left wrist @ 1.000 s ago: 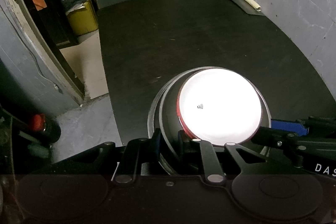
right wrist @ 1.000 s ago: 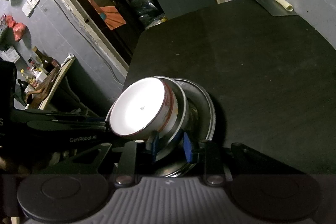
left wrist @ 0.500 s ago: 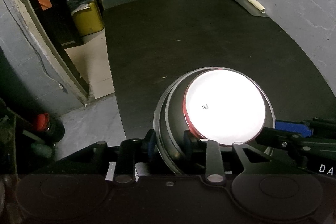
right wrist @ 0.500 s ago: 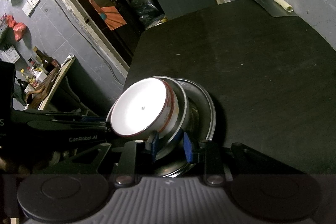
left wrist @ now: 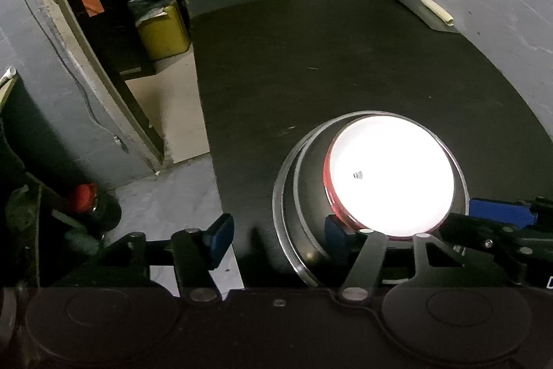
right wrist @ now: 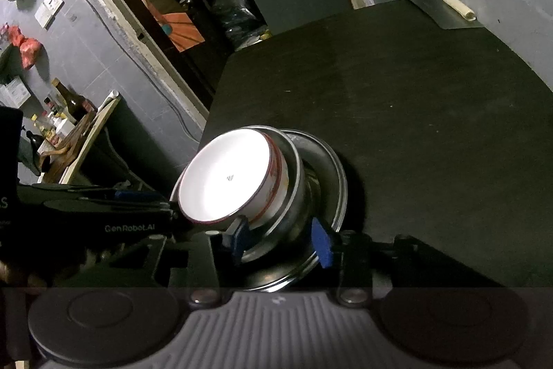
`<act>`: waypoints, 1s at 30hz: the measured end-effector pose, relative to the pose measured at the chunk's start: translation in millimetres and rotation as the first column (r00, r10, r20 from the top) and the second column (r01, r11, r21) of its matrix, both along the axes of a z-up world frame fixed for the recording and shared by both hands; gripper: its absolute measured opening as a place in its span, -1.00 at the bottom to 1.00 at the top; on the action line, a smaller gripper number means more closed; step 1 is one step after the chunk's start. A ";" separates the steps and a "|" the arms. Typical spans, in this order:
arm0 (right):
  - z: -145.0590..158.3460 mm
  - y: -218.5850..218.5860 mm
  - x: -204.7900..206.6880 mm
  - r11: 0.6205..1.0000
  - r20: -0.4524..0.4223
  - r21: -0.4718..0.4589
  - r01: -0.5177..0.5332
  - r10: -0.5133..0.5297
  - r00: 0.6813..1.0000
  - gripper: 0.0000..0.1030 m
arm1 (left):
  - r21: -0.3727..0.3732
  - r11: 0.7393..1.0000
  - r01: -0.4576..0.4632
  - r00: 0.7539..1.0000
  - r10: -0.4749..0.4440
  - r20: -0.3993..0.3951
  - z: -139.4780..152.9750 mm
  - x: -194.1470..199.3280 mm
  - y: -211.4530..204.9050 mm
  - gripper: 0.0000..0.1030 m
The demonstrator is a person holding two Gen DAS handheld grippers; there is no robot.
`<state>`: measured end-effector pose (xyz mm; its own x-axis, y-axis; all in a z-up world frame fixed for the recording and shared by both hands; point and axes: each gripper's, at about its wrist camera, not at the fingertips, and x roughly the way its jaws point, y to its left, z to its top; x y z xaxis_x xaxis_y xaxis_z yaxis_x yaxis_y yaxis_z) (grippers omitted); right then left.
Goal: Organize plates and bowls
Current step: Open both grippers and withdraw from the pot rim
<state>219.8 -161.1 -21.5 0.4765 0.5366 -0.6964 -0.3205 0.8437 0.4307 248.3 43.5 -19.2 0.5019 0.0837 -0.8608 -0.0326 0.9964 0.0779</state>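
both tools' jaws opening wider than before, bowl stack (left wrist: 345,196) between

White bowl (left wrist: 390,175) interior overexposed, featureless

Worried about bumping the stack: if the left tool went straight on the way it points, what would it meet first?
Most likely the steel plate under the white bowl: its rim lies between the opening left tool fingers. Depth is unclear.

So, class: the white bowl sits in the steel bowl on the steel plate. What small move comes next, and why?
Probably draw both grippers back. The left gripper and right gripper are opening, and the white bowl rests nested in the steel bowl on the steel plate.
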 end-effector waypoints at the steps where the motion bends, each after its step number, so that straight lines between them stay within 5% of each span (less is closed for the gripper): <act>1: 0.5 -0.1 -0.3 1.000 0.001 -0.002 -0.001 0.001 1.000 -0.01 | 0.002 1.000 -0.004 1.000 0.004 0.002 0.3 -0.8 0.2 0.26; 15: 4.5 -4.3 -5.7 1.000 0.032 -0.005 -0.021 0.021 0.999 0.29 | -0.002 0.998 -0.069 0.997 0.069 0.035 4.3 -11.1 1.4 0.60; 22: 6.1 -5.3 -7.4 0.999 0.046 0.004 -0.037 0.037 0.998 0.49 | 0.007 0.994 -0.111 0.992 0.111 0.057 7.0 -19.2 4.5 0.93; 30: 9.4 -8.2 -11.8 0.999 0.062 0.006 -0.035 0.034 0.997 0.65 | 0.015 0.991 -0.131 0.989 0.130 0.067 10.3 -21.3 3.4 0.95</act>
